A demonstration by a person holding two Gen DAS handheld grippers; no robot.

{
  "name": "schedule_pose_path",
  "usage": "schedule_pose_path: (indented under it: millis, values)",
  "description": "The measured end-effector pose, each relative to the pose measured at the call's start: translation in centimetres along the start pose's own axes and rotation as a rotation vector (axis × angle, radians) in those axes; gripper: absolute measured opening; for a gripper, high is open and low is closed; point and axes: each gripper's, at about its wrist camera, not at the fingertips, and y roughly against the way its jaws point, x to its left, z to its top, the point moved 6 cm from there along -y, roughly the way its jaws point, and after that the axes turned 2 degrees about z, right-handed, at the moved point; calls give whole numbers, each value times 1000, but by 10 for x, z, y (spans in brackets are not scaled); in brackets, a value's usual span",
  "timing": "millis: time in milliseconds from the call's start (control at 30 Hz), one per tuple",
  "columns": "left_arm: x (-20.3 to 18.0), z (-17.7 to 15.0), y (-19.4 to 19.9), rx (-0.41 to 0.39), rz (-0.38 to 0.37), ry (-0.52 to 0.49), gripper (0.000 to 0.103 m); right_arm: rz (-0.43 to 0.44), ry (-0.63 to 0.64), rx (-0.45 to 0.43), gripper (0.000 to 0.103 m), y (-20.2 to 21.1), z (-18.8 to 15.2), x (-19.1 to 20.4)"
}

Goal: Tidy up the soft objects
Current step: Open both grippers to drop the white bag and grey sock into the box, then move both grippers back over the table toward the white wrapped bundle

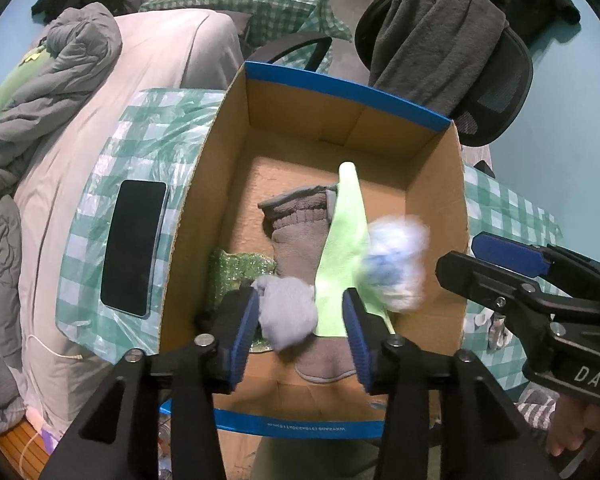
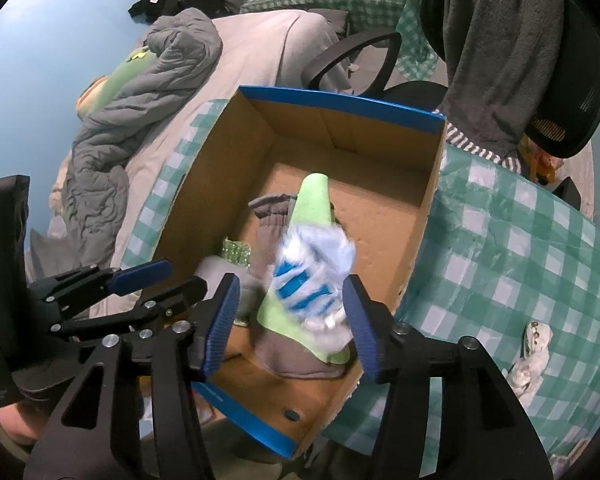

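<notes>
1. The cardboard box (image 1: 432, 208) holds a gray sock (image 1: 300, 236), a green sock (image 1: 342, 256) and a pale blue ball (image 1: 286, 312).
2. A blurry blue-and-white sock (image 2: 312, 280) is over the box.
3. The left hand-held gripper (image 1: 300, 328) and right hand-held gripper (image 2: 290, 316) are both wide, holding nothing.

Both cameras sit just behind their own fingers and look steeply down, close in, into the same open cardboard box (image 1: 436, 208) (image 2: 228, 160). The left wrist view looks from above the near blue rim, almost square on, with the bed (image 1: 148, 64) off to its left and the office chair (image 1: 496, 80) beyond the far wall. The right wrist view looks from nearer the box's right corner, turned a little leftward — the checked tablecloth (image 2: 520, 240) fills its right side. Each view catches the other tool at its edge: the right gripper (image 1: 500, 264) low on the right, the left gripper (image 2: 148, 280) low on the left.
</notes>
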Motion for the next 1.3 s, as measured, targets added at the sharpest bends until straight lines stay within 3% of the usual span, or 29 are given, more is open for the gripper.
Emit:
schedule_pose_path:
  millis: [633, 1300]
  values:
    - [-25, 3, 22, -40, 6, -28, 59, -41, -49, -23, 64, 28, -3, -25]
    - [-80, -5, 29, -41, 8, -133, 61, -83, -146, -50, 64, 64, -32, -73]
